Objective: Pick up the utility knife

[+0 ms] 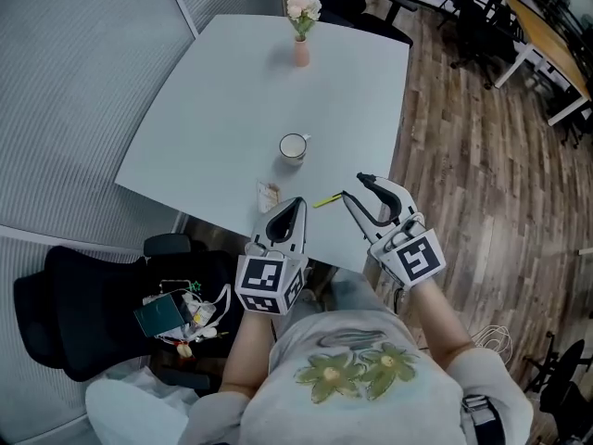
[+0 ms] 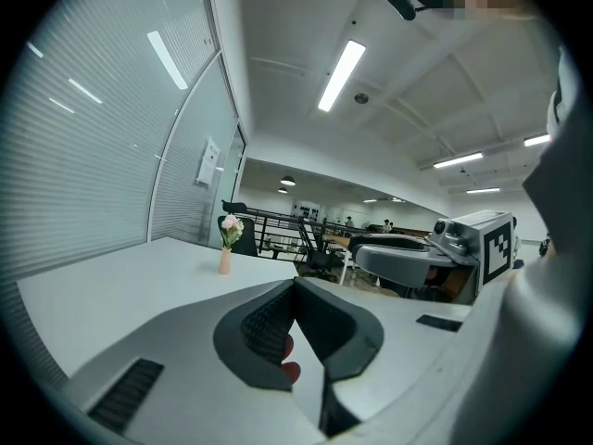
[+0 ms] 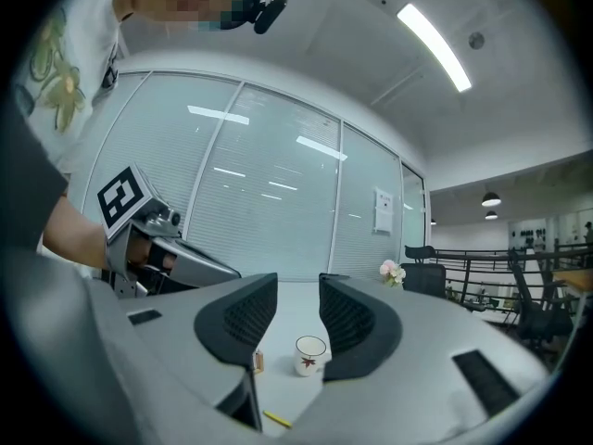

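Note:
The yellow utility knife lies near the front edge of the pale table. It also shows low in the right gripper view, utility knife. My right gripper hovers just right of it, jaws wide open and empty. My left gripper sits just left of the knife with its jaws together, nothing visibly held. Neither gripper touches the knife.
A white mug with a red mark stands mid-table, with a small packet in front of it. A pink vase of flowers stands at the far end. A black chair is at the lower left, wood floor at the right.

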{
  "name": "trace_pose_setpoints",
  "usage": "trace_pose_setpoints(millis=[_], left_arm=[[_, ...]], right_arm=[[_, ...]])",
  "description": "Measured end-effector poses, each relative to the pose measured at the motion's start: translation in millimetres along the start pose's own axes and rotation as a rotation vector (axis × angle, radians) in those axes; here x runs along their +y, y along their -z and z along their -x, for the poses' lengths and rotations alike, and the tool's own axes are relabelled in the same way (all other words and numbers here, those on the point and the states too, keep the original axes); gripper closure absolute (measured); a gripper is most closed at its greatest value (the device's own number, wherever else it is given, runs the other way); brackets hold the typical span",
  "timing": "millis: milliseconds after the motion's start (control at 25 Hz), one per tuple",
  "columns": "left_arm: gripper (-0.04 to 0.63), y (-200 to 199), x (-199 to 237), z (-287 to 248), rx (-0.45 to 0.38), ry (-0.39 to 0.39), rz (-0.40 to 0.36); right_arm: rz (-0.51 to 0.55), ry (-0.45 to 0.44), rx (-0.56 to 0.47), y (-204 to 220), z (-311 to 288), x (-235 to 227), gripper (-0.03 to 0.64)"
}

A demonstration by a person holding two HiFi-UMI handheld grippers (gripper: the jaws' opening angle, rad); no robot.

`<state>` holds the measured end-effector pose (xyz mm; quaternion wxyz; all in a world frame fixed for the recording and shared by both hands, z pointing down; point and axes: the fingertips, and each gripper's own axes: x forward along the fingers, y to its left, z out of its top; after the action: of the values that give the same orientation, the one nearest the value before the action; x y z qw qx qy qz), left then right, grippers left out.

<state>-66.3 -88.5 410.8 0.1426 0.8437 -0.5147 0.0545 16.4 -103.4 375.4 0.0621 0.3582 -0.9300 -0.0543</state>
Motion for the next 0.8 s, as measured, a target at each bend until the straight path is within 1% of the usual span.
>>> trace_pose_setpoints(millis=[200, 600, 800], left_arm=[[0.594, 5.6, 7.8, -13.8, 0.025, -0.024, 0.017], [0.594, 25.4, 19.0, -31.5, 0.077, -0.053, 0.036], [0.594, 32.3, 23.4, -38.7, 0.101, -0.064, 0.046]], right_arm=[[-0.017, -0.041, 0.037, 16.9, -12.8, -10.2, 0.471], [-0.051, -0.151, 0.134, 68.0, -32.0, -8.7, 0.47], [-0.06, -0.191, 0.183, 91.4, -41.3, -8.7, 0.471]])
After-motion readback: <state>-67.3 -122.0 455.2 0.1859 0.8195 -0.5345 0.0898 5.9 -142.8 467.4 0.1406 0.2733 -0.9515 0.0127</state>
